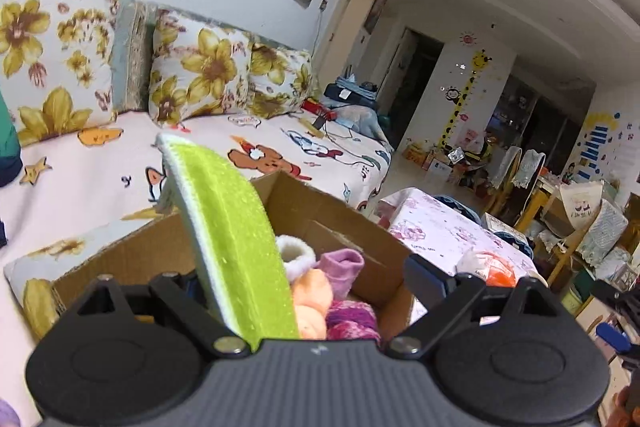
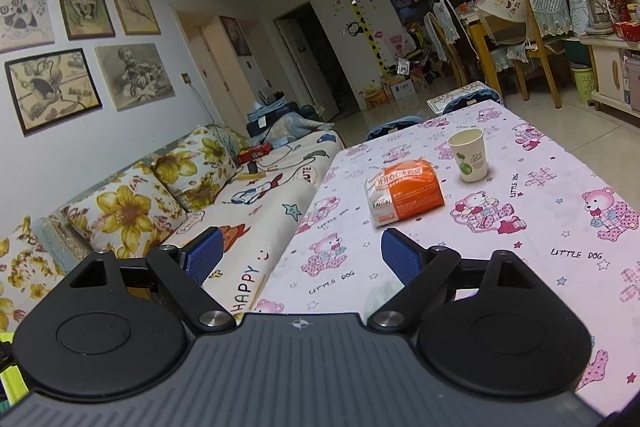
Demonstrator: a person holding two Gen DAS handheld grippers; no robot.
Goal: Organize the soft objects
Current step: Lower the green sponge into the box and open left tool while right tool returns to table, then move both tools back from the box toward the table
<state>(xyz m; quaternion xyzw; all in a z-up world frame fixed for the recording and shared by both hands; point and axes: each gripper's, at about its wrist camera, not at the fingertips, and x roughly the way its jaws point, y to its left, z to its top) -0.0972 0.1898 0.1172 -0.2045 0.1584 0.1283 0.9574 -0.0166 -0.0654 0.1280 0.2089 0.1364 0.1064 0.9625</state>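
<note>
The lime-green fuzzy flat pad with a white felt edge (image 1: 224, 227) stands on end between the jaws of the left gripper (image 1: 316, 283), leaning against the left-hand one and rising toward the upper left of the frame. Its long axis runs from the gripper body up and away. The jaws stand spread wide, the right one well apart from the pad, so it looks released rather than pinched; whether the left pad face touches it is hidden. Directly beyond, at lower centre, lies the open brown cardboard box (image 1: 320, 211), already holding a white fleece sock (image 1: 294, 253), a pink sock (image 1: 344, 267), a peach plush piece (image 1: 314, 291) and a purple knit item (image 1: 352, 319). The pad's lower end is cut off behind the gripper.

The right gripper (image 2: 300, 259) has its jaws parted and empty over the pink bear-print desk (image 2: 520, 227).
</note>
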